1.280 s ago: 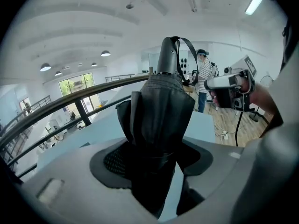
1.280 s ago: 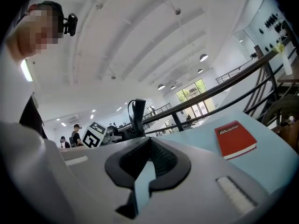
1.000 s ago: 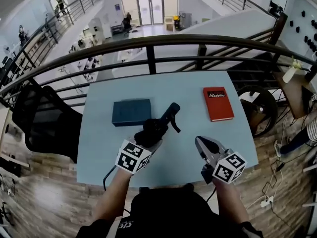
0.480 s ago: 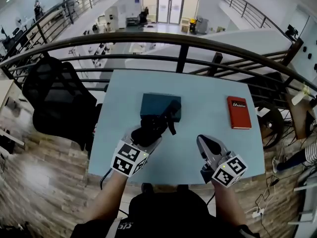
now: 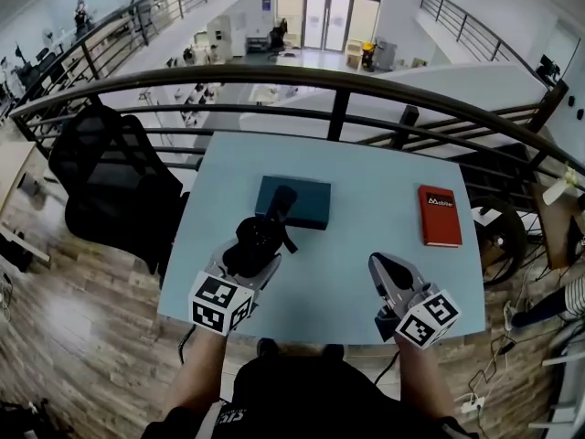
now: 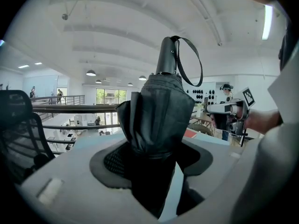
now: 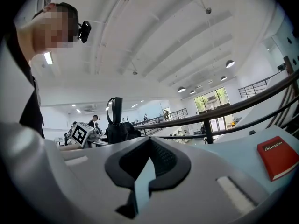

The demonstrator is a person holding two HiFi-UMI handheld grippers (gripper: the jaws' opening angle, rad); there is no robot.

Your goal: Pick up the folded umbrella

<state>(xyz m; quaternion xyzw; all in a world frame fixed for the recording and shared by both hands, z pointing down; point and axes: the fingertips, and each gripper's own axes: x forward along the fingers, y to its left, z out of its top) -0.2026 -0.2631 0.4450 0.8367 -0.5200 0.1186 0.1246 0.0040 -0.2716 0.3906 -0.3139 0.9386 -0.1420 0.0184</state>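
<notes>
Currently the left claw [image 6: 154, 148] is clamped around the bundled fabric of the folded umbrella [image 6: 161, 101]. The umbrella juts out ahead of the claw, with its handle and wrist strap [image 6: 191, 59] at the far end, and seems to be clear of the pale blue tabletop [image 5: 366, 181]. The right claw [image 7: 148, 146], off to that claw's right, is pressed together and empty. The umbrella looks light, with soft, slippery cloth over a stiff core, so a firm hold around the thick middle, as here, should stop it sliding or tipping.
</notes>
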